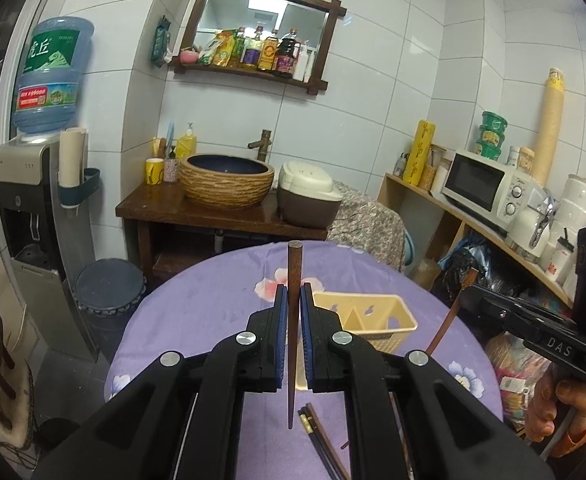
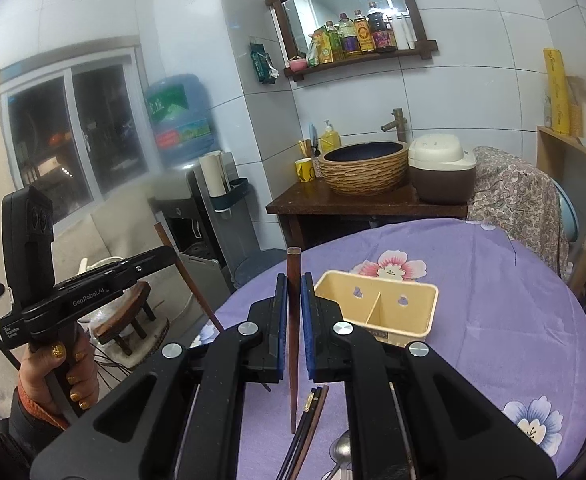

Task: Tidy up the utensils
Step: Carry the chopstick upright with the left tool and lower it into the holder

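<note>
Chopsticks are the items in hand: each gripper carries one brown chopstick, lifted clear of the table. The left gripper (image 1: 291, 300) has its jaws pressed onto a chopstick (image 1: 293, 320), held upright with the thick end up and the tip hanging free above the cloth. The right gripper (image 2: 291, 300) pinches its own chopstick (image 2: 293, 340) the same way. The caddy (image 2: 377, 308), a cream two-compartment box, stands on the purple table (image 2: 513, 340) just beyond both grippers; both compartments appear unfilled, as far as the views show. More chopsticks (image 2: 307, 420) and a spoon (image 2: 341, 450) lie on the cloth near the table's front edge.

Judged step: transport, with both sticks grasped and not yet deposited. The next move calls for carrying each tip over one compartment, keeping the stick near vertical, lowering it inside the wall, then spreading the jaws. The two grippers should approach in turn to avoid collision.
</note>
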`<act>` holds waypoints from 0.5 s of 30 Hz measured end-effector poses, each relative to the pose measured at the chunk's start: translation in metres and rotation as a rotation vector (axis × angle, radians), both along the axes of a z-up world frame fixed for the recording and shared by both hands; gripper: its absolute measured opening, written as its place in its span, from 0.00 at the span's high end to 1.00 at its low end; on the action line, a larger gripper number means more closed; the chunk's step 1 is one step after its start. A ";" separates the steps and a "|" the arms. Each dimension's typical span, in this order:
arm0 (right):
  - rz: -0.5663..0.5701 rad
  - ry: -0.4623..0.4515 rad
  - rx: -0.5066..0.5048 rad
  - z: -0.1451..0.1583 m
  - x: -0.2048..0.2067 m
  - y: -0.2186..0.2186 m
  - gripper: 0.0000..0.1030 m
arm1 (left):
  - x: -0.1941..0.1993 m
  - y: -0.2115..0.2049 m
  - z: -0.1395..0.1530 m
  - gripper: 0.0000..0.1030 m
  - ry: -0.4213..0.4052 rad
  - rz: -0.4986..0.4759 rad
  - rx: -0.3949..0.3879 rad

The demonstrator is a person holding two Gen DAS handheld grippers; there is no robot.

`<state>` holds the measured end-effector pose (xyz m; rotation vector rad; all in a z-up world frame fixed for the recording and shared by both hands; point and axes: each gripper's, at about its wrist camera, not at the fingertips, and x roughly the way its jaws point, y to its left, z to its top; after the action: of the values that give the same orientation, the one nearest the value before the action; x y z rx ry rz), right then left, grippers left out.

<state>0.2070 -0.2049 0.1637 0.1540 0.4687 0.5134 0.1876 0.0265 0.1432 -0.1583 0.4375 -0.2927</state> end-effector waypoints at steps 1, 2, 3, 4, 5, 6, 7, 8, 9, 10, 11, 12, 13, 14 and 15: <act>0.005 0.000 0.007 0.006 0.001 -0.002 0.92 | 0.001 0.000 0.008 0.92 -0.006 -0.012 -0.008; 0.010 0.000 0.014 0.015 0.003 -0.004 0.92 | 0.001 -0.001 0.018 0.92 -0.017 -0.026 -0.020; 0.013 -0.002 0.018 0.023 0.005 -0.005 0.92 | 0.001 -0.002 0.026 0.92 -0.027 -0.036 -0.026; 0.010 -0.008 0.022 0.035 0.008 -0.008 0.92 | 0.002 -0.005 0.036 0.92 -0.040 -0.048 -0.029; 0.005 -0.016 0.024 0.045 0.010 -0.009 0.92 | 0.002 -0.008 0.048 0.92 -0.055 -0.065 -0.036; -0.002 -0.027 0.025 0.054 0.012 -0.012 0.92 | 0.003 -0.012 0.059 0.92 -0.068 -0.078 -0.040; -0.017 -0.044 0.022 0.067 0.015 -0.015 0.92 | 0.004 -0.015 0.066 0.92 -0.077 -0.087 -0.042; -0.030 -0.060 0.023 0.077 0.017 -0.018 0.92 | 0.006 -0.020 0.078 0.92 -0.092 -0.093 -0.044; -0.043 -0.076 0.031 0.090 0.020 -0.022 0.92 | 0.008 -0.024 0.087 0.92 -0.107 -0.094 -0.044; -0.052 -0.084 0.038 0.099 0.022 -0.025 0.92 | 0.011 -0.029 0.098 0.92 -0.125 -0.094 -0.045; -0.064 -0.092 0.040 0.108 0.026 -0.028 0.92 | 0.014 -0.032 0.103 0.92 -0.135 -0.095 -0.042; -0.081 -0.103 0.036 0.115 0.029 -0.030 0.92 | 0.017 -0.037 0.108 0.92 -0.150 -0.089 -0.034; -0.112 -0.123 0.028 0.123 0.033 -0.034 0.92 | 0.021 -0.042 0.112 0.92 -0.159 -0.081 -0.029; -0.129 -0.134 0.022 0.126 0.035 -0.036 0.92 | 0.027 -0.048 0.113 0.92 -0.162 -0.075 -0.028; -0.152 -0.149 0.010 0.129 0.039 -0.038 0.92 | 0.034 -0.053 0.113 0.92 -0.163 -0.070 -0.027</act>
<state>0.2460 -0.2424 0.2924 0.1583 0.3059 0.3752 0.2217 -0.0262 0.2563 -0.1446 0.2779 -0.3774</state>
